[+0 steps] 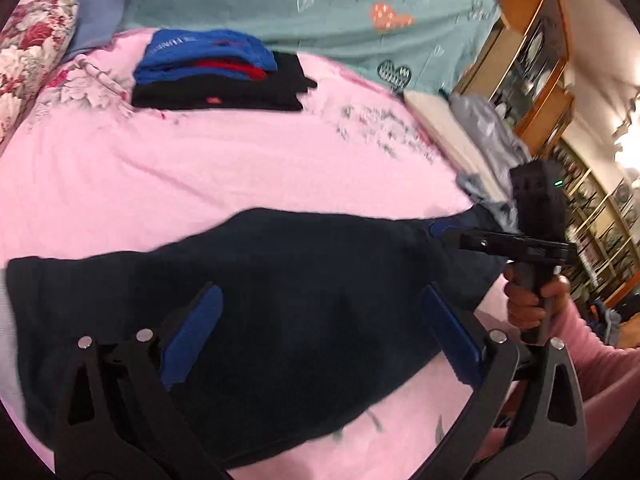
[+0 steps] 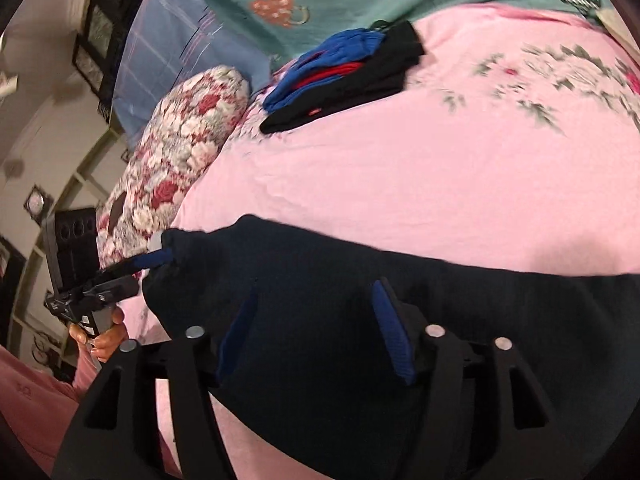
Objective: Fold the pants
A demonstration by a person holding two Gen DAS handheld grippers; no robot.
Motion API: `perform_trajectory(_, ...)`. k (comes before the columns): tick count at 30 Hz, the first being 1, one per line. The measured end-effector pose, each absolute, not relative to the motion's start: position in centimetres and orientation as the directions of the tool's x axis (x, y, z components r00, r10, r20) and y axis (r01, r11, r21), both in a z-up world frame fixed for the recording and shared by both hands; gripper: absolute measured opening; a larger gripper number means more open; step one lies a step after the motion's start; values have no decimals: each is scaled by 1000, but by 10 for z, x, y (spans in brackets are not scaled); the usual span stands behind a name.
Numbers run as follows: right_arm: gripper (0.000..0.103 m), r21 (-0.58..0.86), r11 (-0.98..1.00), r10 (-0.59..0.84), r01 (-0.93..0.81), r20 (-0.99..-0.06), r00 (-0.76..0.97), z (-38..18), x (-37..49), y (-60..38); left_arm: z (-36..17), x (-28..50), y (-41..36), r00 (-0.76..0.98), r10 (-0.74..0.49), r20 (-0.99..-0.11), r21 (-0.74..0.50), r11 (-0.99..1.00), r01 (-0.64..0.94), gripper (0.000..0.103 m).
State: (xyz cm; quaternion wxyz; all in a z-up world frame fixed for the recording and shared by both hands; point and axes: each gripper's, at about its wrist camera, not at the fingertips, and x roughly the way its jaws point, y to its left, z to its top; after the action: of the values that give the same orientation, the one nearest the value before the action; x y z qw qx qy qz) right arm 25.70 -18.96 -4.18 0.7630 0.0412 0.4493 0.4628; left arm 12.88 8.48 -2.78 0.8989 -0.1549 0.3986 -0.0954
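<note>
Jaws of the left gripper [image 1: 320,340] stand wide apart in the left wrist view, with nothing between the pads; the dark pants [image 1: 256,288] lie below them, spread across the pink bed [image 1: 240,160]. At right in this view, the right gripper [image 1: 444,230] sits at the far end of the pants, its blue tip at the cloth edge; whether it presses the cloth cannot be told from here. A hand [image 1: 528,300] holds its grip. A stack [image 1: 216,72] of folded clothes, blue and red over black, rests near the head of the bed, well apart from the pants. Grey cloth [image 1: 488,140] lies at the bed's right edge.

From the right wrist view, the right gripper [image 2: 316,328] shows its jaws apart, pads free of the cloth, the pants [image 2: 400,340] beneath. The left gripper [image 2: 154,259] appears at left, its blue tip at the corner of the pants; a grip there cannot be confirmed. The stack [image 2: 344,76] and a floral pillow [image 2: 180,152] lie beyond.

Assessment: the pants appear as one long, narrow band, which suggests the legs are already laid together. Neither gripper holds the cloth. Remaining, by this reading: fold the band across its length to a compact size and place it with the stack.
</note>
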Motion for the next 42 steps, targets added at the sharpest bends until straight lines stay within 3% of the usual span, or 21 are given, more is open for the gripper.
perform_trajectory(3, 70, 343, 619, 652, -706, -726, 219, -47, 254, -177, -56, 154, 66, 553, -310, -774, -383, 923, -19, 101)
perform_trajectory(6, 70, 239, 712, 541, -660, -786, 299, -58, 270, -211, -62, 153, 61, 552, -270, -789, -343, 939, -32, 101)
perform_trajectory(9, 69, 290, 736, 562, -611, -765, 314, -61, 289, -270, -64, 150, 62, 556, -268, -787, -341, 940, -29, 101)
perform_trajectory(14, 69, 92, 928, 290, -362, -787, 544, -59, 317, -370, -66, 144, 53, 586, -220, -780, -290, 957, -28, 101)
perform_trajectory(16, 74, 42, 972, 172, -233, -801, 573, -61, 320, -391, -65, 146, 48, 583, -188, -790, -251, 968, -27, 101)
perform_trajectory(20, 74, 222, 949, 313, -223, -736, 600, -43, 308, -392, -67, 149, 41, 573, -145, -807, -191, 981, -21, 101)
perform_trajectory(24, 74, 240, 913, 404, -329, -637, 656, -20, 304, -357, -67, 148, 40, 570, -128, -812, -168, 986, -18, 101)
perform_trajectory(28, 74, 294, 868, 477, -401, -719, 505, -38, 326, -333, -67, 149, 42, 577, -150, -803, -197, 980, -19, 101)
perform_trajectory(31, 73, 204, 934, 332, -293, -794, 509, -58, 332, -357, -67, 149, 44, 581, -167, -797, -218, 976, -19, 101)
perform_trajectory(32, 64, 224, 933, 344, -281, -786, 514, -59, 332, -369, -68, 149, 45, 581, -170, -796, -223, 975, -19, 101)
perform_trajectory(33, 62, 273, 926, 372, -260, -774, 513, -58, 331, -382, -67, 150, 45, 581, -170, -796, -222, 975, -20, 101)
perform_trajectory(36, 63, 378, 913, 397, -154, -736, 548, -40, 311, -411, -68, 150, 40, 575, -149, -804, -193, 981, -16, 101)
perform_trajectory(40, 64, 497, 825, 559, -268, -650, 515, -26, 278, -408, -69, 151, 34, 567, -114, -816, -145, 989, -10, 101)
perform_trajectory(42, 64, 512, 816, 576, -270, -670, 468, -36, 274, -402, -69, 152, 34, 566, -111, -817, -141, 990, -9, 101)
